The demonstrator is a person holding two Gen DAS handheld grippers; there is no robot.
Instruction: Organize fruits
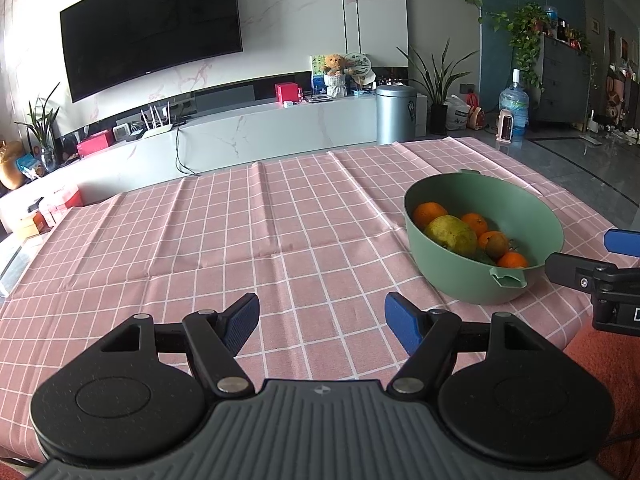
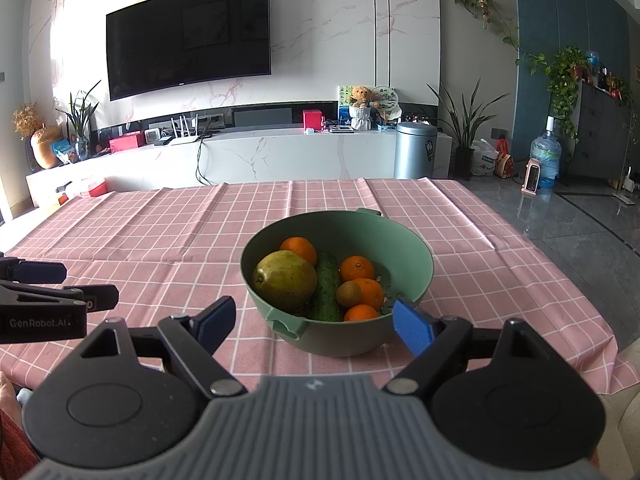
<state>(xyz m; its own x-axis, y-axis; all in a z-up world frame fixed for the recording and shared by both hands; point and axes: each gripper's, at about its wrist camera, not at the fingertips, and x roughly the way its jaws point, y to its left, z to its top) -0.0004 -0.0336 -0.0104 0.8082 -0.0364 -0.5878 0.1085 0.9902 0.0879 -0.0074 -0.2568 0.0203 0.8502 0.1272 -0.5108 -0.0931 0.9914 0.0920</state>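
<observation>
Green bowl (image 2: 337, 296) on pink checked tablecloth (image 2: 160, 240), holding pear (image 2: 285, 279), cucumber (image 2: 328, 288), kiwi (image 2: 349, 294) and four oranges (image 2: 357, 269), right gripper (image 2: 316, 320) jaws apart just before bowl, left gripper (image 1: 320, 320) jaws apart over bare cloth, both empty

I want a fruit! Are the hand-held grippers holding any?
No. The left hand-held gripper and right hand-held gripper are open and empty; the fruit sits in the green bowl.
</observation>
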